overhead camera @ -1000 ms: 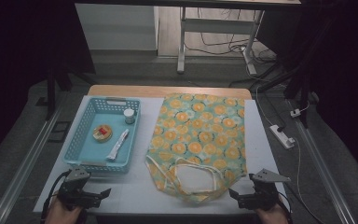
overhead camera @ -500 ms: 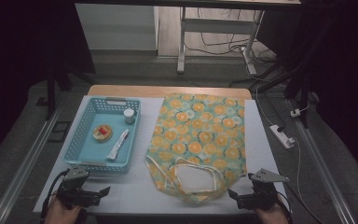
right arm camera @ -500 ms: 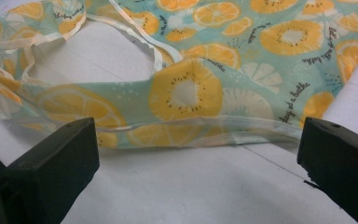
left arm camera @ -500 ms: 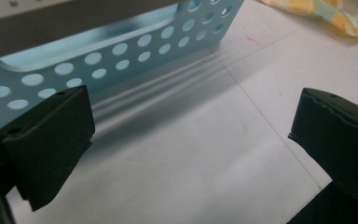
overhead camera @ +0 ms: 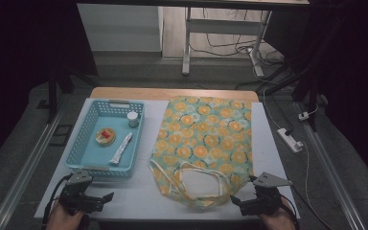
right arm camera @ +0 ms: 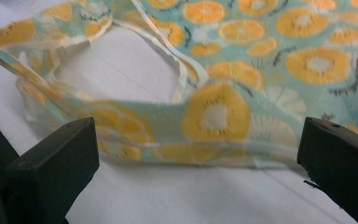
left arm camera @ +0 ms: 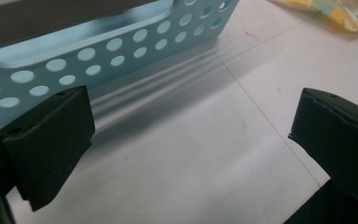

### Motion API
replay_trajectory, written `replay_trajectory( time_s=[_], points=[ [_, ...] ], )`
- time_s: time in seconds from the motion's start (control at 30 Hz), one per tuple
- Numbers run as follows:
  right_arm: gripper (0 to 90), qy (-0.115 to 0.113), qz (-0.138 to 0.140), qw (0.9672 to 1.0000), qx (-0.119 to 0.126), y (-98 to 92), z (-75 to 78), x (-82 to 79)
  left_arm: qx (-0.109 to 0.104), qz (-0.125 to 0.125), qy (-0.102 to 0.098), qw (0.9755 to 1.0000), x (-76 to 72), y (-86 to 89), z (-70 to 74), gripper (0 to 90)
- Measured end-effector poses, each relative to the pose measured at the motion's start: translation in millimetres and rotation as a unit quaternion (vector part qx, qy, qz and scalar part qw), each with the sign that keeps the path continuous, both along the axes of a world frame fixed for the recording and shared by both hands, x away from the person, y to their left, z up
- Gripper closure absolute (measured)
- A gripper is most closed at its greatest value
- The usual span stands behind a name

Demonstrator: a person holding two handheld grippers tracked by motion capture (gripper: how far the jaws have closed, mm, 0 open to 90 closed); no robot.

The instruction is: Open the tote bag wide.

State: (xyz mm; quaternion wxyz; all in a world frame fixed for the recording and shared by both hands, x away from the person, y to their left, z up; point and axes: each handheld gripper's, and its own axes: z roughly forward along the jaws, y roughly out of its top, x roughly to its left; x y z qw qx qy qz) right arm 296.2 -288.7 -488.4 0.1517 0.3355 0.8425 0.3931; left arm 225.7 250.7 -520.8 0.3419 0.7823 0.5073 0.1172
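A light blue basket [overhead camera: 87, 143] with round holes in its walls sits on the left of the white table [overhead camera: 139, 191], holding a small white-lidded jar [overhead camera: 132, 118] at its far right, a round tin with a red and yellow top [overhead camera: 105, 136] in the middle and a white tube [overhead camera: 121, 148] lying to the right of the tin. To the right of the basket lies a flat cloth bag [overhead camera: 206, 139] printed with orange slices, its handles and open mouth toward the near edge. The left gripper [overhead camera: 106, 197] rests just in front of the basket and the right gripper [overhead camera: 235, 203] just beside the bag's near right corner, both with jaws spread wide and holding nothing.
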Motion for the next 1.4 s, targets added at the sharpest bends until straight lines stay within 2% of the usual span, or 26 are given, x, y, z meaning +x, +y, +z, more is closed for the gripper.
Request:
replay_trajectory(
  time_s=[0.2,0.3,0.4,0.47,0.67,0.77,0.87,0.97,1.2,1.33,1.4],
  points=[
    [0.0,-0.001,0.016,0.9999,-0.003,9.2,5.2,2.1,0.008,-0.008,0.001,0.9999,0.3,-2.1,-0.3,0.0],
    [0.0,0.007,0.024,0.9997,-0.006,14.5,6.0,3.6,0.011,-0.009,-0.001,0.9999,-0.3,-2.6,-0.1,0.0],
    [0.0,0.006,0.039,0.999,-0.021,23.0,8.3,4.5,0.008,-0.007,-0.005,0.9999,-1.2,-2.0,0.1,0.0],
    [0.0,0.006,0.042,0.9988,-0.022,25.0,8.6,5.0,0.008,-0.007,-0.005,0.9999,-0.9,-1.7,0.0,0.0],
    [0.0,0.029,0.057,0.9979,-0.01,38.2,9.0,7.0,0.01,-0.007,-0.006,0.9999,-1.1,-2.3,0.1,0.0],
    [0.0,0.039,0.079,0.996,-0.013,50.2,9.8,7.1,0.011,-0.009,-0.006,0.9999,-1.2,-2.6,0.1,0.0],
    [0.0,0.045,0.088,0.995,-0.016,57.3,9.0,7.2,0.01,-0.009,-0.006,0.9999,-1.1,-2.5,0.0,0.0],
    [0.0,0.053,0.11,0.9922,-0.025,71.5,5.5,6.2,0.009,-0.009,-0.007,0.9999,-1.5,-2.2,0.2,0.0],
    [0.0,0.065,0.13,0.9882,-0.049,89.4,-2.0,4.5,0.009,-0.009,-0.007,0.9999,-1.5,-2.1,0.2,0.0],
    [6.3,0.062,0.141,0.9866,-0.056,94.9,-4.8,3.5,0.006,-0.01,-0.007,0.9999,-1.5,-1.4,0.2,0.0],
    [21.4,0.057,0.156,0.9846,-0.055,97.4,-4.0,1.2,0.003,-0.009,-0.007,0.9999,-1.4,-0.9,0.2,0.1]
  ],
)
